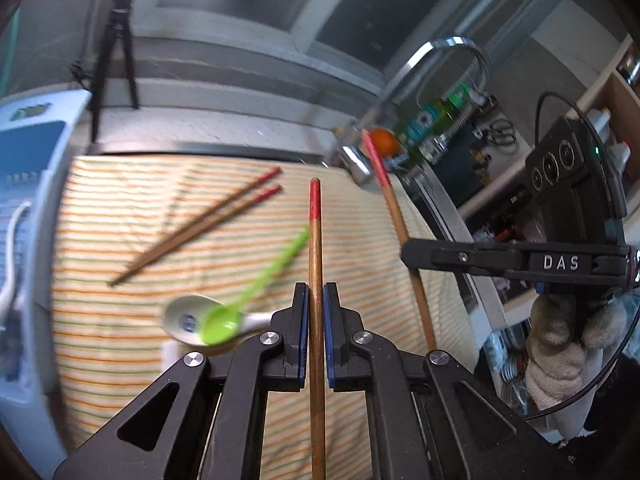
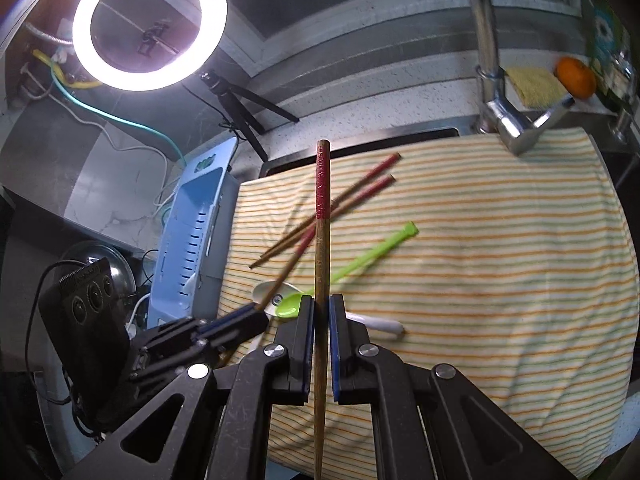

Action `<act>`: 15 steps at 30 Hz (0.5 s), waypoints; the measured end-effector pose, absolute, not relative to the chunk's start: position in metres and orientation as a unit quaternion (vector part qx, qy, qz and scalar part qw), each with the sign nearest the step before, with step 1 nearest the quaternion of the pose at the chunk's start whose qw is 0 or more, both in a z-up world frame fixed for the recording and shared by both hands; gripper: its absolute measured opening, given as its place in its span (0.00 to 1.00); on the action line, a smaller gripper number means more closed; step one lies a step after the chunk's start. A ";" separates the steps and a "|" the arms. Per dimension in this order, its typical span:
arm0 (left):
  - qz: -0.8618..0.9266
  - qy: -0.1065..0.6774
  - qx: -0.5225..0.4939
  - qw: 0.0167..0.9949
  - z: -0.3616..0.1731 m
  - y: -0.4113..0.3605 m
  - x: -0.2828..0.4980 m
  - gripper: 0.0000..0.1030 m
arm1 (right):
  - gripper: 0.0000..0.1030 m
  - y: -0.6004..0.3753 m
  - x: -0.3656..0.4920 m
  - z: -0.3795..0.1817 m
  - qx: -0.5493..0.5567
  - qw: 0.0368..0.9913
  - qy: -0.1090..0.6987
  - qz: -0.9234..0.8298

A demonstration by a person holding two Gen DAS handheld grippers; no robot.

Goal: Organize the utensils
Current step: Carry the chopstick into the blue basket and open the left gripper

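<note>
Grippers both clamped, your left gripper (image 1: 315, 320) pinching one red-tipped wooden chopstick (image 1: 315, 264), your right gripper (image 2: 321, 328) pinching another red-tipped wooden chopstick (image 2: 322, 240), above striped cloth (image 1: 120, 320).

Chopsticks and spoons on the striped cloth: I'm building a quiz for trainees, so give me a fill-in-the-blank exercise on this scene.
1. Each hand-held gripper, left and right, is shut on one red-tipped wooden ____.
2. The number of red-tipped chopsticks lying on the striped cloth is ____.
3. The bowl of the green plastic spoon rests on a ____ ceramic spoon.

Missing words: chopstick; two; white
</note>
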State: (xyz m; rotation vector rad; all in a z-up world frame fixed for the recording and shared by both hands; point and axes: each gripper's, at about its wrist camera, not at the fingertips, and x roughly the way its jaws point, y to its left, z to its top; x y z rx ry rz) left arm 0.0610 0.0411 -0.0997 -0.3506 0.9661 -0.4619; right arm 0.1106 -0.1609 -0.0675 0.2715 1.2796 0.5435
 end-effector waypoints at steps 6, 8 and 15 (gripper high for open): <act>-0.156 0.428 -0.163 0.875 -0.082 0.104 0.061 0.05 | 0.06 -0.116 0.122 -0.056 0.112 0.761 0.575 0.277; -0.134 0.422 -0.161 0.882 -0.079 0.126 0.060 0.05 | 0.06 -0.097 0.126 -0.054 0.111 0.760 0.572 0.288; -0.069 0.412 -0.164 0.894 -0.079 0.185 0.062 0.05 | 0.06 -0.025 0.138 -0.055 0.111 0.752 0.566 0.319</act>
